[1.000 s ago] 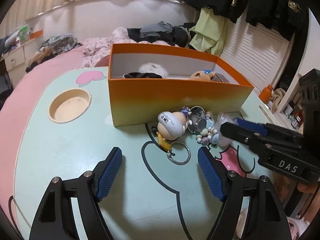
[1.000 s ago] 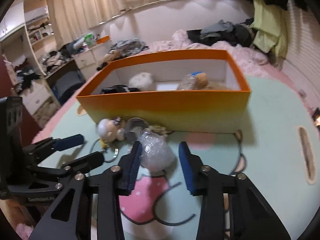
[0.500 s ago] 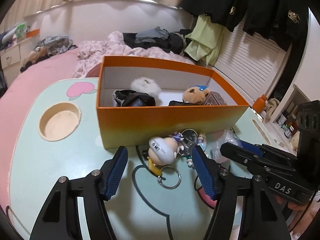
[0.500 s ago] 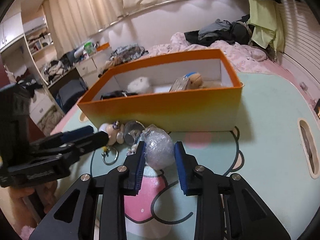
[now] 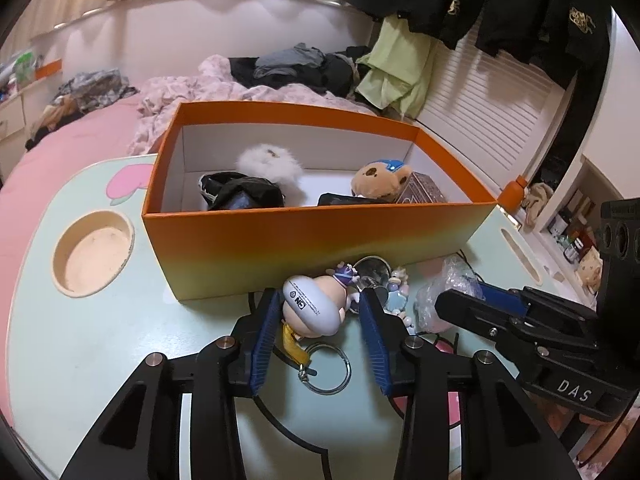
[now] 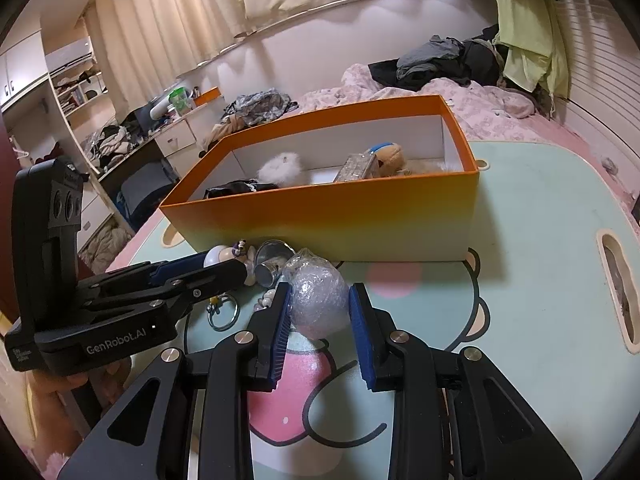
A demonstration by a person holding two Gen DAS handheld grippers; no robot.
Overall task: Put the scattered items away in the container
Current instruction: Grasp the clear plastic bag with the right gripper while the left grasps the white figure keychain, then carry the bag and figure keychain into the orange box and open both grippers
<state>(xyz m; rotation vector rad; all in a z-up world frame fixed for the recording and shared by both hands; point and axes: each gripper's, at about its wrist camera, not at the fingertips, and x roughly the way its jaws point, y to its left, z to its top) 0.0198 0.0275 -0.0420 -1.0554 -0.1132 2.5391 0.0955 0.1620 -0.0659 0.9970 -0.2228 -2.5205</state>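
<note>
An orange box [image 5: 320, 236] stands on the pale green table [image 5: 100, 340] and holds a white fluffy toy, a black item and a bear plush. In front of it lies a doll keychain [image 5: 314, 310] with a metal ring. My left gripper [image 5: 318, 326] straddles the doll, jaws narrowed but a gap still shows on the right side. My right gripper [image 6: 320, 320] has closed on a ball wrapped in bubble wrap [image 6: 318, 300], both pads touching it on the table. The box also shows in the right wrist view [image 6: 340, 216].
A round cup recess [image 5: 93, 252] sits in the table to the left of the box. A slot [image 6: 618, 280] is cut near the table's right edge. Small trinkets and a metal cup [image 6: 272, 266] lie by the doll. A bed with clothes lies behind.
Both grippers moved forward and narrowed. The left now straddles the doll keychain; the right has closed from a wide gap onto the bubble-wrapped ball.
</note>
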